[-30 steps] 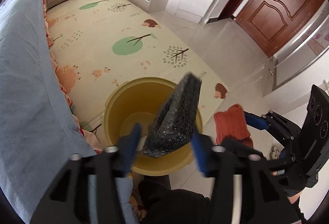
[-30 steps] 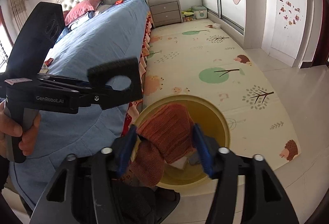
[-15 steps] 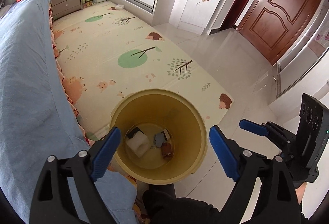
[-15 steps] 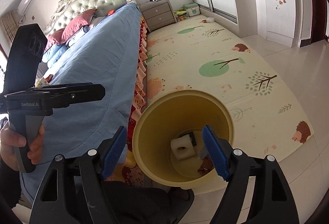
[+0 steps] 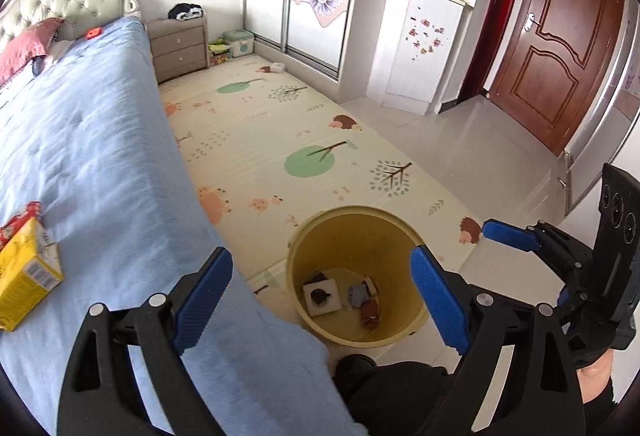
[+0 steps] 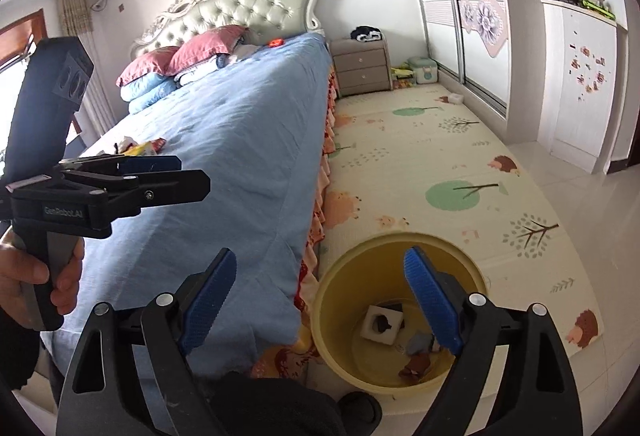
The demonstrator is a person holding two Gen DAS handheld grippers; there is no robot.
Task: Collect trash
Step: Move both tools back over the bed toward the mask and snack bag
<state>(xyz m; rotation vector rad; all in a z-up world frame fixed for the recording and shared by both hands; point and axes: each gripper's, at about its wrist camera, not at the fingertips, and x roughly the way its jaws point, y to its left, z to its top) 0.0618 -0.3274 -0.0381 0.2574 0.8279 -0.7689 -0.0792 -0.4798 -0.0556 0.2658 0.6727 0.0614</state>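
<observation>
A yellow bin (image 5: 352,212) stands on the floor mat at the foot of the bed. In it lie a white block (image 5: 322,299), a grey scrap (image 5: 357,294) and a rust-brown cloth (image 5: 370,314). My left gripper (image 5: 320,296) hangs above the bed edge and the bin, its jaws opening with nothing between them. My right gripper (image 6: 320,300) hovers over the bin (image 6: 400,236), its jaws also opening and empty. On the blue bed lie a yellow box (image 5: 24,268) and several wrappers (image 6: 144,147).
The blue bed (image 6: 240,139) fills the left side, with pillows (image 6: 180,63) at the headboard. A patterned play mat (image 5: 280,139) lies beside it. A nightstand (image 5: 178,45), sliding wardrobe doors and a brown door (image 5: 560,47) stand further off. A dark-clothed knee sits below the grippers.
The black foam piece has left my left gripper and the rust-brown cloth my right; both now lie in the bin. Both grippers opened wide, rose and swung toward the bed.
</observation>
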